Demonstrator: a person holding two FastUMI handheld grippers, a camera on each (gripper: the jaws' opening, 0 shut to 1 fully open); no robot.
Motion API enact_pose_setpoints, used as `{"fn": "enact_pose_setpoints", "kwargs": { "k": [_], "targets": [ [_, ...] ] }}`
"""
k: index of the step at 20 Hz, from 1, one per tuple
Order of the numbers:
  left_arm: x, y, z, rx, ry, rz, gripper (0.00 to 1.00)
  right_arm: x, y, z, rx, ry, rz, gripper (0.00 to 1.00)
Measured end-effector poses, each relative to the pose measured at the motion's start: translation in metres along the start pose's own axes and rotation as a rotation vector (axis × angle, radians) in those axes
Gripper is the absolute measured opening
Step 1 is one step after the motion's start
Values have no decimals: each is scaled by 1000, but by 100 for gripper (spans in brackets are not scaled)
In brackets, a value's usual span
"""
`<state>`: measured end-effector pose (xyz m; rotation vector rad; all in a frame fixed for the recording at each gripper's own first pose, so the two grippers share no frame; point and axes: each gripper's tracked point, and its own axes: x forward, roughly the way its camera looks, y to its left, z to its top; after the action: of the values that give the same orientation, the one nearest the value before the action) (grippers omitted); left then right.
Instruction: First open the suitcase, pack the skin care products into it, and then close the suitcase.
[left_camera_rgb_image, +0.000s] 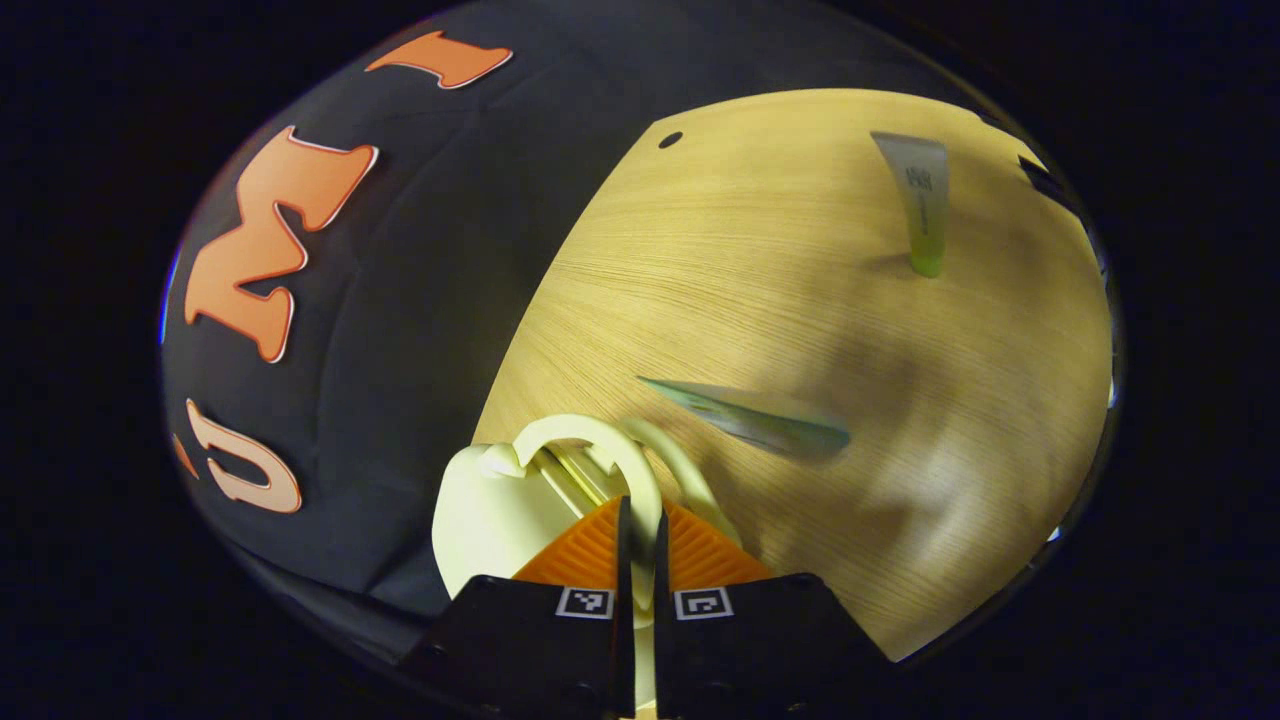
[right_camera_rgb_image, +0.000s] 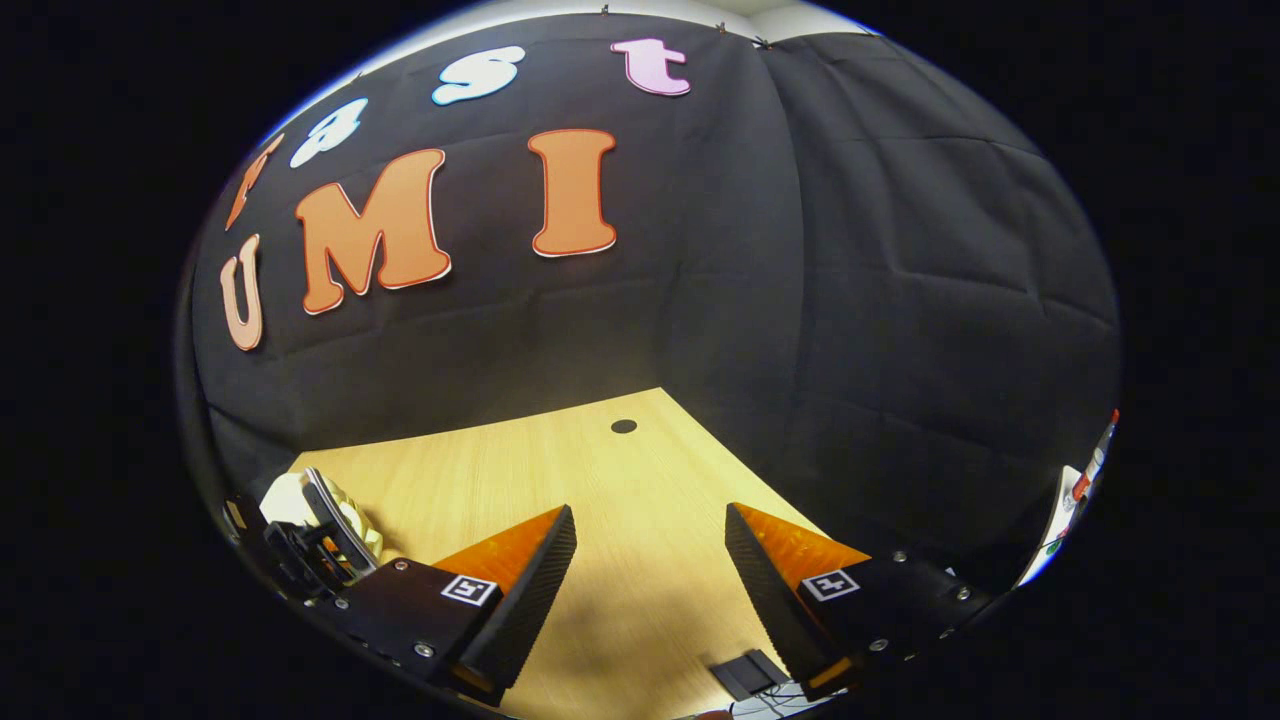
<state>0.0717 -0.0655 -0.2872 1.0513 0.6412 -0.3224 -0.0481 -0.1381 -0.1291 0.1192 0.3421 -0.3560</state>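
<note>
In the left gripper view, a cream suitcase (left_camera_rgb_image: 480, 520) sits at the wooden table's (left_camera_rgb_image: 760, 280) edge by the black wall. Its curved cream handle (left_camera_rgb_image: 590, 432) runs between the fingers of my left gripper (left_camera_rgb_image: 640, 512), which is shut on it. Beyond lies a blurred greenish tube (left_camera_rgb_image: 760, 418) close by. A grey tube with a green cap (left_camera_rgb_image: 922, 200) lies farther off. In the right gripper view, my right gripper (right_camera_rgb_image: 650, 528) is open above the bare table (right_camera_rgb_image: 620, 480) with nothing between its fingers. Far to its left are the left gripper (right_camera_rgb_image: 310, 555) and the suitcase (right_camera_rgb_image: 290, 497).
A small dark hole (right_camera_rgb_image: 623, 426) marks the tabletop near the wall corner. A small black object with cables (right_camera_rgb_image: 745, 672) lies at the table's near edge. The black cloth wall closes off the table's far sides.
</note>
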Motion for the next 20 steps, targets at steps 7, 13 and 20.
{"fn": "enact_pose_setpoints", "kwargs": {
  "k": [7, 13, 20],
  "targets": [
    [-42, 76, 2, -547, -203, -47, 7, -5, 60, 28, -17, -63, 95, 95],
    [-44, 163, -44, -912, -379, -34, 7, -26, 140, 53, -43, -131, 222, 95],
    [-27, 218, -210, -1105, -385, -6, 6, -61, 220, 51, -7, -118, 322, 95]
  ]
}}
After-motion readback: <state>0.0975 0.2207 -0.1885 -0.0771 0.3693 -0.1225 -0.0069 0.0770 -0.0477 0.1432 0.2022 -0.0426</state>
